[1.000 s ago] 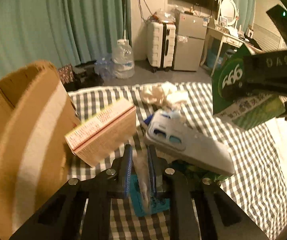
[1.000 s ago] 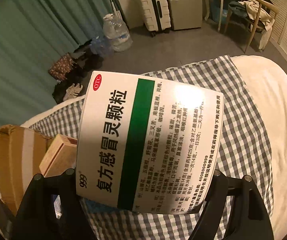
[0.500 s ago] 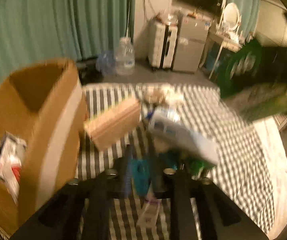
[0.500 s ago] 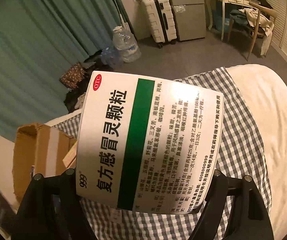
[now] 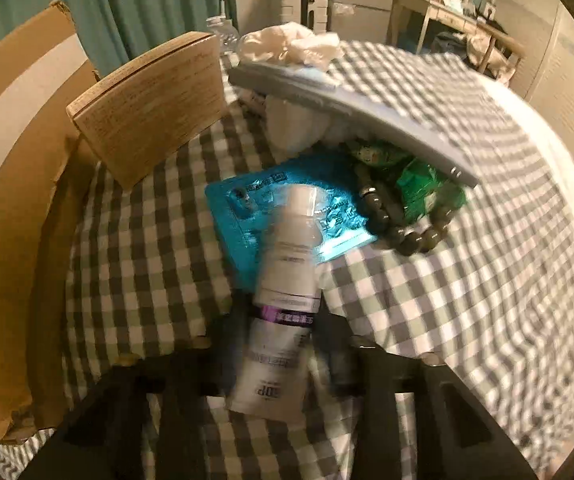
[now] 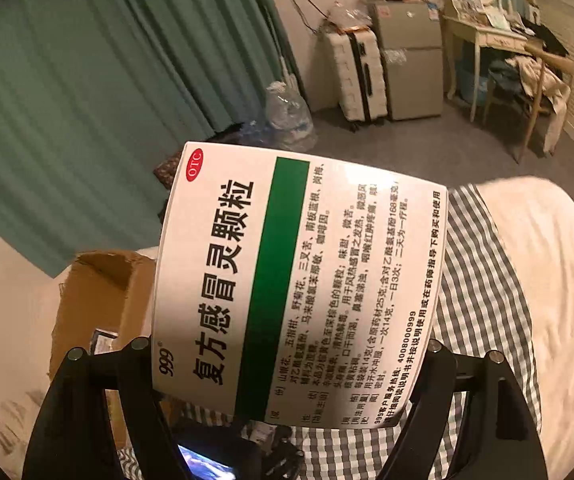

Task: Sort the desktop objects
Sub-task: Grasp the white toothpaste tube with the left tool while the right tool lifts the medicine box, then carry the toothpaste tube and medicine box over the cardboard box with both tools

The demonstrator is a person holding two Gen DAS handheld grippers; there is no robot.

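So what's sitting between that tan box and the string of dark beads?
In the left wrist view, a blue blister pack lies on the checked cloth between the tan box and the beads, with a white bottle over it.

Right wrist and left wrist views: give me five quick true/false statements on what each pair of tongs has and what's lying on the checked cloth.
1. The right tongs grip a white medicine box with a green stripe. True.
2. A white bottle lies between the fingers of the left tongs. True; blur hides whether the pads press it.
3. The blue blister pack sits inside the cardboard box. False: it lies on the checked cloth, under the bottle.
4. The bead bracelet lies beside the blister pack. True.
5. The grey phone case lies flat on the cloth. False: it is propped on other items.
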